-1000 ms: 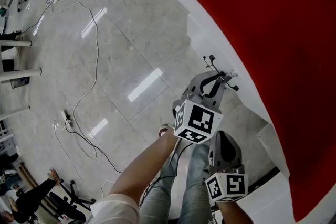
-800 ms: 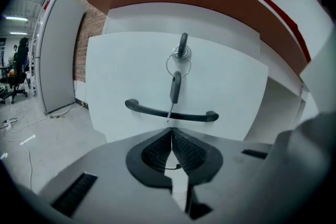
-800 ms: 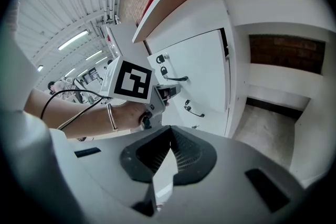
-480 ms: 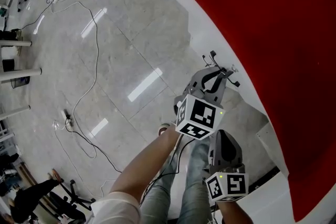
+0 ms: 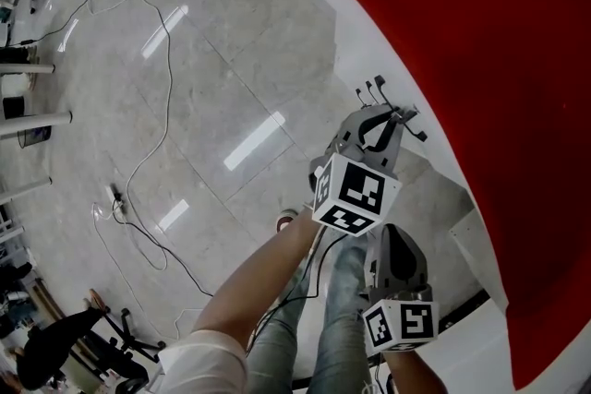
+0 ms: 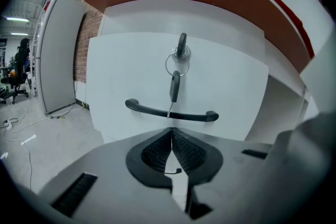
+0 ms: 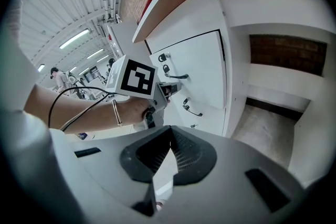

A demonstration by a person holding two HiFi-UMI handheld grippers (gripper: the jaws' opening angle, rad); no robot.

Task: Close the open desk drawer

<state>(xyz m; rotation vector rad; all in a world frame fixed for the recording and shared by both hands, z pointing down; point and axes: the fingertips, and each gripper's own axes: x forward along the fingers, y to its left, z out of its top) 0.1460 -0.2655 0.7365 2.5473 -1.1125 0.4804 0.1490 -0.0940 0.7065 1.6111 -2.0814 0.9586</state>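
In the left gripper view, the left hand-held gripper (image 6: 171, 134) has its jaws pressed together with nothing between them. Their tips point at the white drawer (image 6: 121, 76) that fills the middle of the frame. The drawer front stands out from the white panel around it. Its black handle (image 6: 170, 112) runs across just above the jaw tips. A key (image 6: 181, 51) sits in the lock higher up, with a second key (image 6: 174, 86) dangling from its ring. The right hand-held gripper (image 7: 169, 145) is likewise closed and empty, and it sits lower in the head view, near the person's legs (image 5: 332, 328). In that view the red-topped table (image 5: 480, 32) fills the upper right and the grey floor (image 5: 185, 60) fills the left.
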